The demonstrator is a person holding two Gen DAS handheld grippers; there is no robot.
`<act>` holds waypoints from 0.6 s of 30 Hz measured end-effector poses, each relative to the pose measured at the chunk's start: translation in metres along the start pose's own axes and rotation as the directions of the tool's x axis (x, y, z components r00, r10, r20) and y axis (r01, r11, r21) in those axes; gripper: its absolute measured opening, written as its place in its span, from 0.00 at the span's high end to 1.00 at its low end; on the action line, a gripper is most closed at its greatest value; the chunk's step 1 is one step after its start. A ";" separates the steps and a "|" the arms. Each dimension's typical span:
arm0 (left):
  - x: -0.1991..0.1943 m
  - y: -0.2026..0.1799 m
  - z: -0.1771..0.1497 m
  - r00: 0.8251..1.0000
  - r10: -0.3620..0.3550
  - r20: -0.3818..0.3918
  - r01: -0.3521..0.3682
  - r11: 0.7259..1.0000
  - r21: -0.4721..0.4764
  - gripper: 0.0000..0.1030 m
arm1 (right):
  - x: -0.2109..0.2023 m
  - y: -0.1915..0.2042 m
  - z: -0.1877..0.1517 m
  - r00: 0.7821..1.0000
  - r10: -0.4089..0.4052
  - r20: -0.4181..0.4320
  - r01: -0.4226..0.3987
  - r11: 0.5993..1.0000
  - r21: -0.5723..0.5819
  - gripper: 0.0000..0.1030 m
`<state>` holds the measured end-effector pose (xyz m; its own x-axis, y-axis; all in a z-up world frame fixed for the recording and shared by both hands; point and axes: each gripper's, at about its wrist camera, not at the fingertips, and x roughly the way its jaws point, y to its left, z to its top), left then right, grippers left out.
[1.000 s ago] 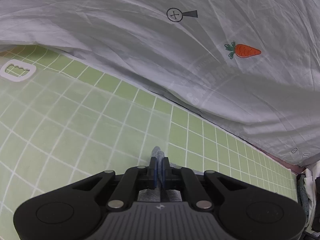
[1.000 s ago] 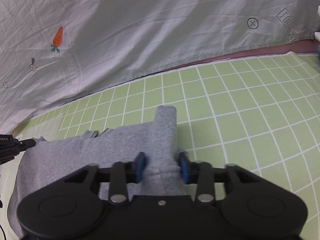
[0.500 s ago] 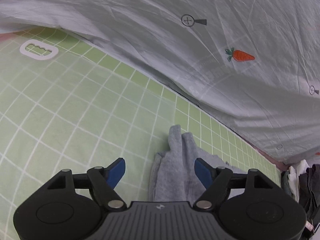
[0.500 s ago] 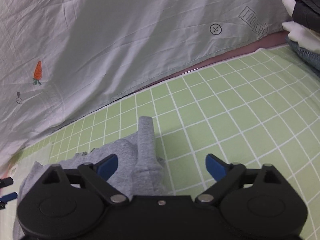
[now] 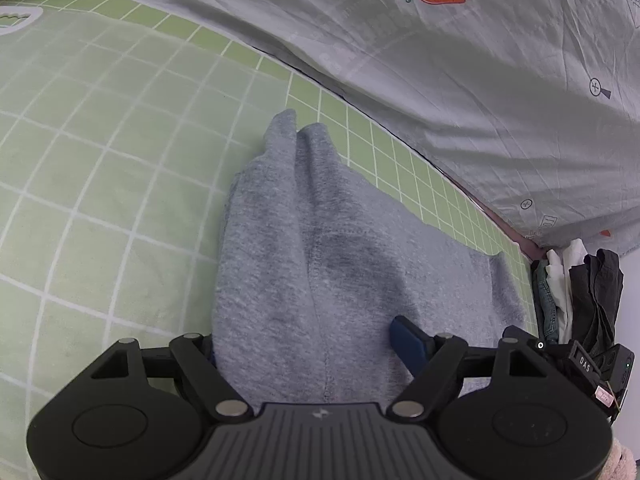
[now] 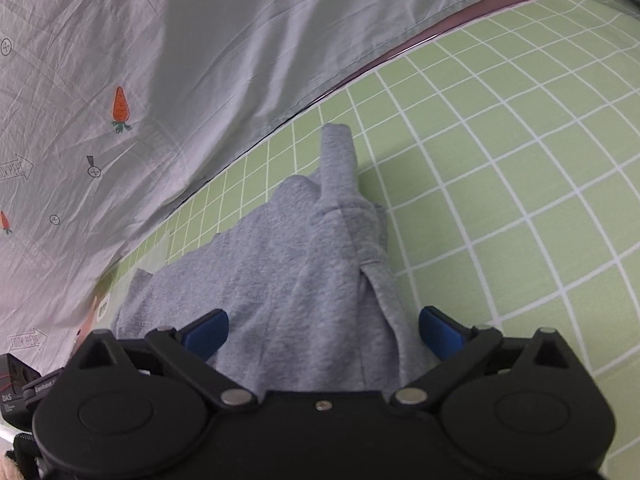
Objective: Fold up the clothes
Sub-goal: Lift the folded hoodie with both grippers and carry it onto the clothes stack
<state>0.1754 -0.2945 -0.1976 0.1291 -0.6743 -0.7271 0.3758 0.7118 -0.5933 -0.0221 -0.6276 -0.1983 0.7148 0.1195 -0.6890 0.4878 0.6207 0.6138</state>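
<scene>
Grey fleece garment (image 5: 304, 248) lies bunched lengthwise between both my spread tongs, left (image 5: 308, 344) and right (image 6: 322, 330), on green checked mat (image 6: 500, 184).

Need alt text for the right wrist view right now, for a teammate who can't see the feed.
The open right claw straddles a rumpled grey garment lying on a green checked mat, blue pads either side of the cloth without pinching it. A narrow grey end points away toward a pale carrot-print sheet draped behind the mat.
</scene>
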 end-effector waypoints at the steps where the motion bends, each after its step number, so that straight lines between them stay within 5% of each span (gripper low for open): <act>1: 0.000 -0.001 0.000 1.000 -0.002 -0.001 0.002 1.000 0.002 0.24 | 0.002 0.000 0.000 1.000 0.026 -0.005 -0.026 0.999 0.023 0.00; 8: 0.006 -0.012 -0.010 0.993 -0.112 -0.031 0.112 0.994 0.004 0.27 | 0.018 0.019 -0.010 0.991 0.114 -0.075 -0.113 0.993 0.020 0.00; 11: 0.001 -0.016 -0.022 0.991 -0.133 -0.034 0.132 0.991 -0.021 0.29 | 0.025 0.016 -0.017 0.969 0.215 -0.123 -0.201 0.972 0.120 0.02; 15: -0.006 -0.021 -0.037 0.986 -0.160 -0.038 0.158 0.986 -0.054 0.65 | 0.012 0.004 -0.041 0.964 0.255 -0.079 -0.231 0.945 0.233 0.38; 18: -0.011 -0.026 -0.049 0.983 -0.176 -0.045 0.173 0.983 -0.069 0.68 | -0.009 -0.008 -0.062 0.960 0.277 -0.042 -0.252 0.918 0.307 0.41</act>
<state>0.1193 -0.2959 -0.1916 0.0194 -0.7793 -0.6263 0.3281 0.5967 -0.7323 -0.0628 -0.5855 -0.2209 0.8002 0.3196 -0.5075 0.4219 0.3014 0.8551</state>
